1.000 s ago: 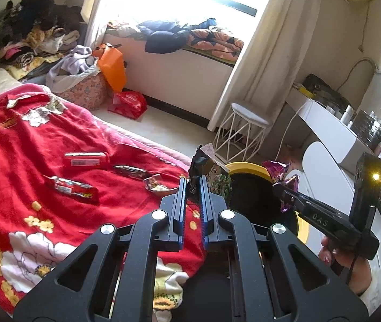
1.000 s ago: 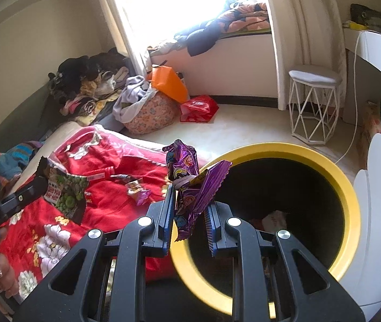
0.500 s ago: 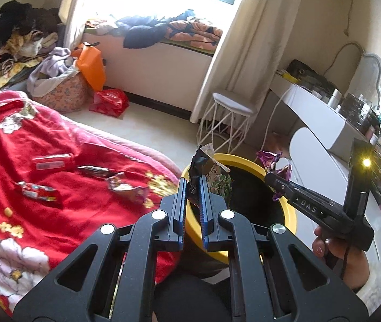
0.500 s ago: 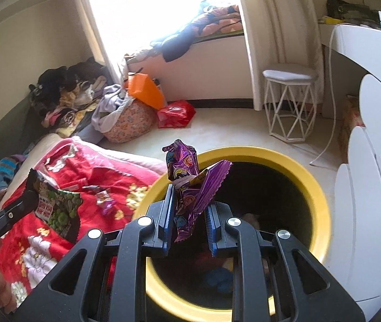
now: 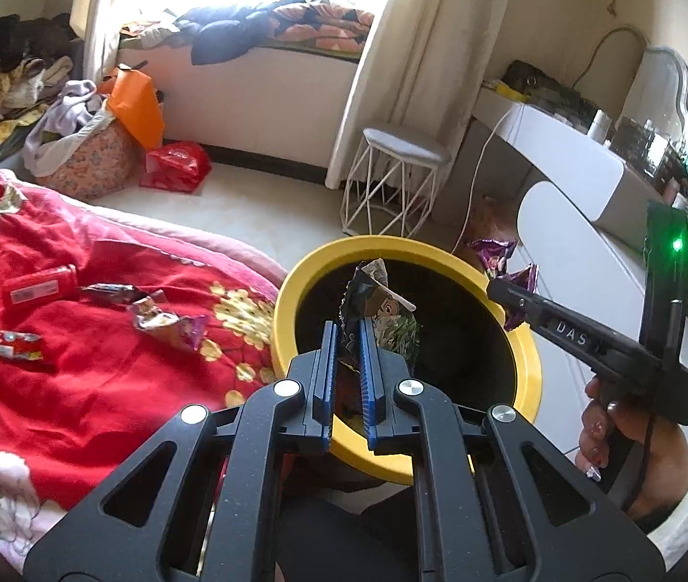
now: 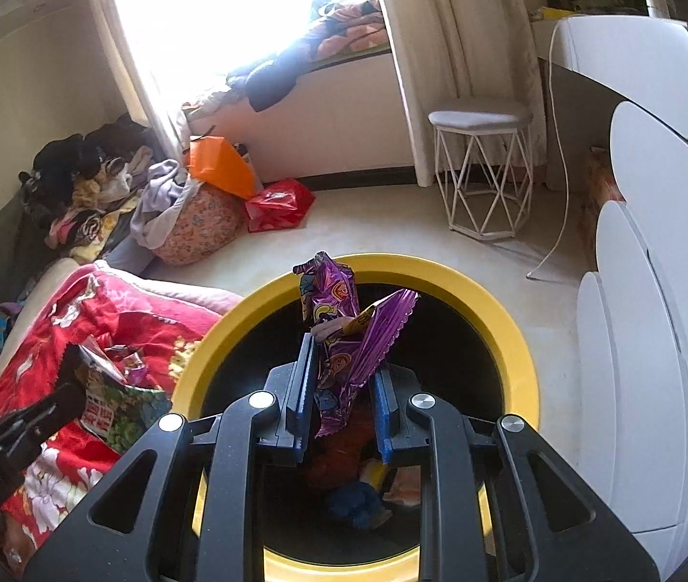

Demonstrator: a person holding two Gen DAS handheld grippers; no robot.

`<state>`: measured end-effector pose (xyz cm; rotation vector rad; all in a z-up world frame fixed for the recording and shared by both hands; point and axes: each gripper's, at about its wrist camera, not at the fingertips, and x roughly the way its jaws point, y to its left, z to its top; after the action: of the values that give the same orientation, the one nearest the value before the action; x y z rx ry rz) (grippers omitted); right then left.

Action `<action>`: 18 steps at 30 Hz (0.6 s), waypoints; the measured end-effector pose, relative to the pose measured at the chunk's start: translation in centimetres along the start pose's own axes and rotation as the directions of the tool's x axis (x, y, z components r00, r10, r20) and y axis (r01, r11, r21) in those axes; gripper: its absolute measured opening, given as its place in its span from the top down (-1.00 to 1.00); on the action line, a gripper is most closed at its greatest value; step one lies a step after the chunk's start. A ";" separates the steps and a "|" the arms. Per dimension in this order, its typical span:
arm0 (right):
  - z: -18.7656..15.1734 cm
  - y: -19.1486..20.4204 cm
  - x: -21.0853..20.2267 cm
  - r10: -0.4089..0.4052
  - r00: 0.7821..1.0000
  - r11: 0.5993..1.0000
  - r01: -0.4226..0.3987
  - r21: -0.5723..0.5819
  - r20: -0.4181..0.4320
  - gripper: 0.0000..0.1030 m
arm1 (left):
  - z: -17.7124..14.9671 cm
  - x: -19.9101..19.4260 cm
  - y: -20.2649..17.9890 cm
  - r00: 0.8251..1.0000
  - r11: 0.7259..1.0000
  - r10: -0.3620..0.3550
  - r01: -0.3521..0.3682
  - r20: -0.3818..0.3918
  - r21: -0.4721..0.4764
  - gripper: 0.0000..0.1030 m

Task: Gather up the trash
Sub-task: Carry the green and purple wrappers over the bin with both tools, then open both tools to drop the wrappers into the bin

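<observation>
Beside the red floral blanket (image 5: 101, 363), over the yellow-rimmed black bin (image 6: 499, 325), left gripper (image 5: 346, 339) clamped a dark cartoon-print wrapper (image 5: 382, 315) and right gripper (image 6: 344, 363) clamped a purple snack wrapper (image 6: 344, 339).

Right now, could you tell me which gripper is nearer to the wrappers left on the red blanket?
Left. The left gripper holds its packet over the bin's blanket-side rim, beside the loose wrappers; the right gripper is over the bin's opening, farther off.
</observation>
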<state>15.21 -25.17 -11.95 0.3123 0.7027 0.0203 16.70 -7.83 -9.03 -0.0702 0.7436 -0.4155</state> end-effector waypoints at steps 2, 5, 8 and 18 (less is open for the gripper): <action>-0.1 -0.4 0.2 -0.001 1.000 1.000 0.001 0.005 -0.008 0.61 | -0.1 0.5 -0.1 1.000 1.000 0.000 0.000 -0.008 0.006 0.89; -0.1 -0.7 0.4 -0.001 1.000 1.000 0.001 0.007 -0.019 0.61 | -0.4 1.3 -0.4 1.000 1.000 -0.004 0.004 -0.023 0.010 0.89; -0.2 -0.9 0.7 0.002 1.000 1.000 -0.002 0.007 -0.030 0.61 | -0.6 1.7 -0.4 0.999 1.000 -0.006 0.006 -0.034 0.007 0.89; -0.3 -1.5 0.9 0.005 0.999 1.000 -0.004 0.027 -0.034 0.11 | -0.4 2.9 -0.3 0.998 1.000 -0.017 0.015 -0.052 -0.027 0.19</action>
<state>15.53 -26.39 -13.17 0.3405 0.7368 0.0205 18.30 -9.18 -11.15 -0.0903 0.8010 -0.4243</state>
